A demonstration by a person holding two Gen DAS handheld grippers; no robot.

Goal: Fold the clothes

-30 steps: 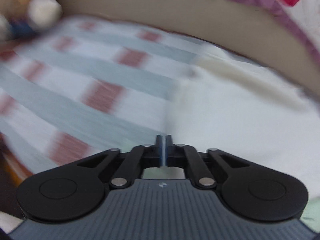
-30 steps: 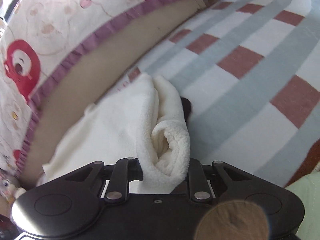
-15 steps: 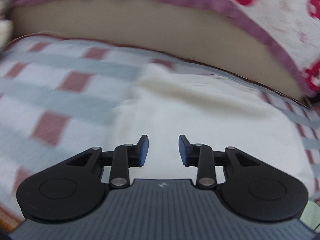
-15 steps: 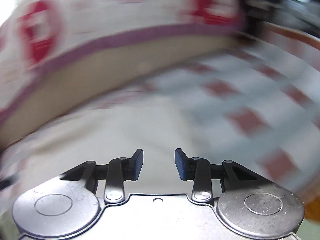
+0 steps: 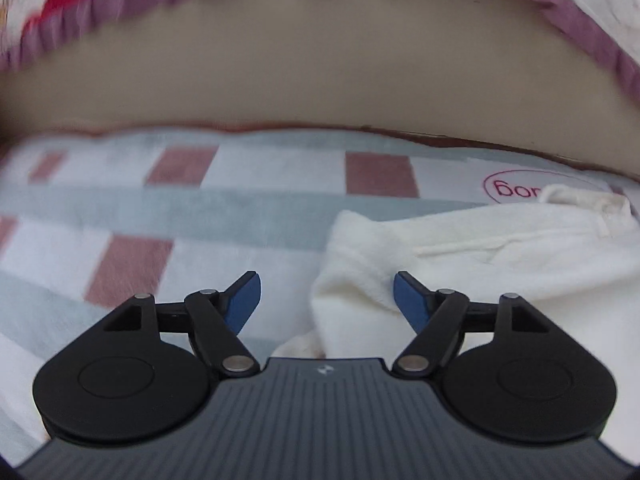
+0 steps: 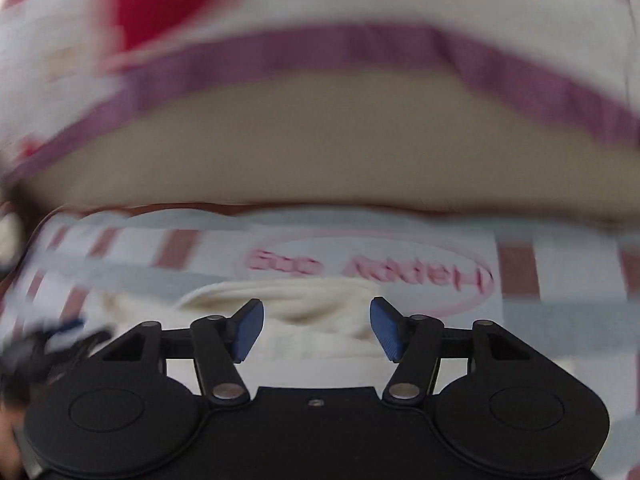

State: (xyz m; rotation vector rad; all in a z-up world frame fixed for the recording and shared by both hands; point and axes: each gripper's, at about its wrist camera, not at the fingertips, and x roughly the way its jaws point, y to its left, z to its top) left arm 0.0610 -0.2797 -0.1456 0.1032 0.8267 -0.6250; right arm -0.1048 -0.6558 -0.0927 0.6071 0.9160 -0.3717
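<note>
A cream fleece garment (image 5: 480, 256) lies flat on a checked blanket (image 5: 200, 224), at the right of the left wrist view. My left gripper (image 5: 327, 300) is open, its blue pads on either side of the garment's near left corner, just above it. In the blurred right wrist view the garment (image 6: 312, 300) lies straight ahead. My right gripper (image 6: 317, 328) is open and empty above its near edge.
The blanket has grey stripes, red squares and a pink oval logo (image 6: 372, 268). Behind it rises a tan backrest (image 5: 320, 72) topped by a white cover with red prints and a purple frill (image 5: 580, 28).
Both grippers have let go of the garment and opened wider. The left view has swung to the garment's left corner; the right view has swung to face the backrest.
</note>
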